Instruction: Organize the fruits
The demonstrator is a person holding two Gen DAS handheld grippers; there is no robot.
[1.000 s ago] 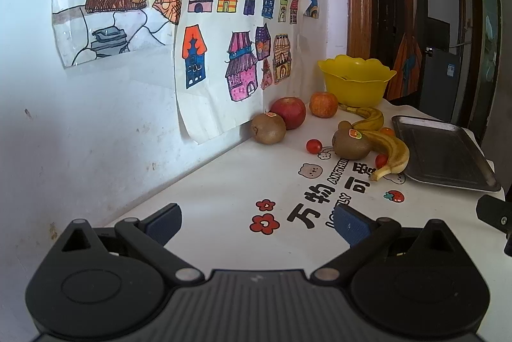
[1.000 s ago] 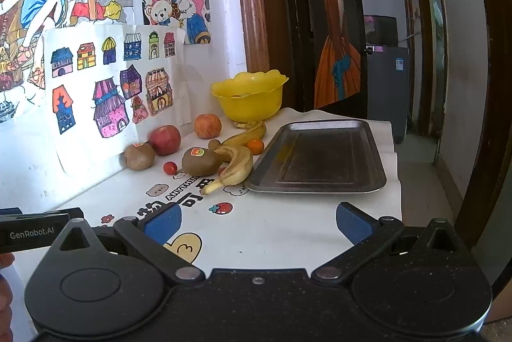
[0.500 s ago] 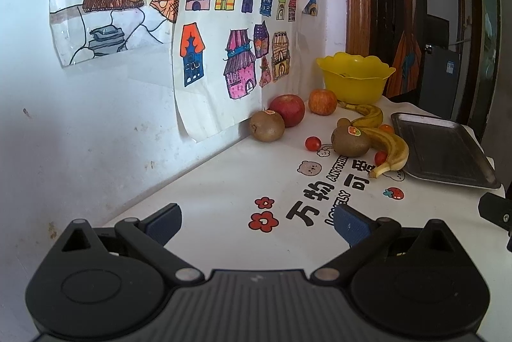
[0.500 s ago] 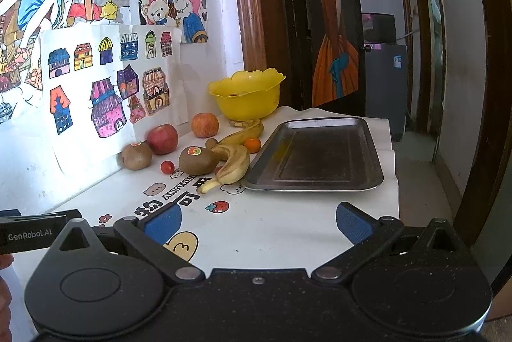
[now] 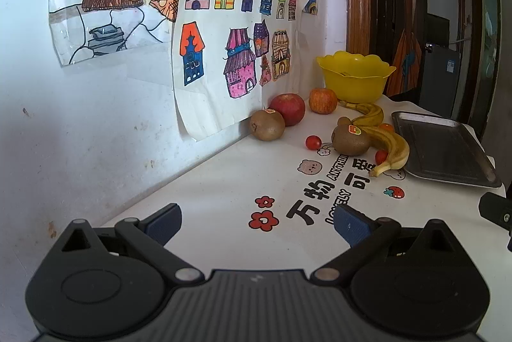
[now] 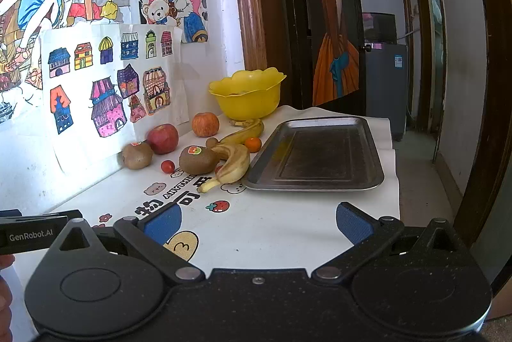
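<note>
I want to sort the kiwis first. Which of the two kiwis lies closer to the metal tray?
The kiwi touching the bananas, with the large sticker on top. The other kiwi sits by the wall, beside the red apple, farther from the tray.

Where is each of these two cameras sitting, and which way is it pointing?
Left wrist view: rides on the left gripper, low over the table, facing along the wall of drawings toward the fruit; shows its own two open fingers.
Right wrist view: rides on the right gripper, further from the wall, facing the metal tray and doorway; shows its open fingers, the other gripper's edge and a bit of hand.
Both share the yellow bowl, apples, kiwis, bananas and tray.
</note>
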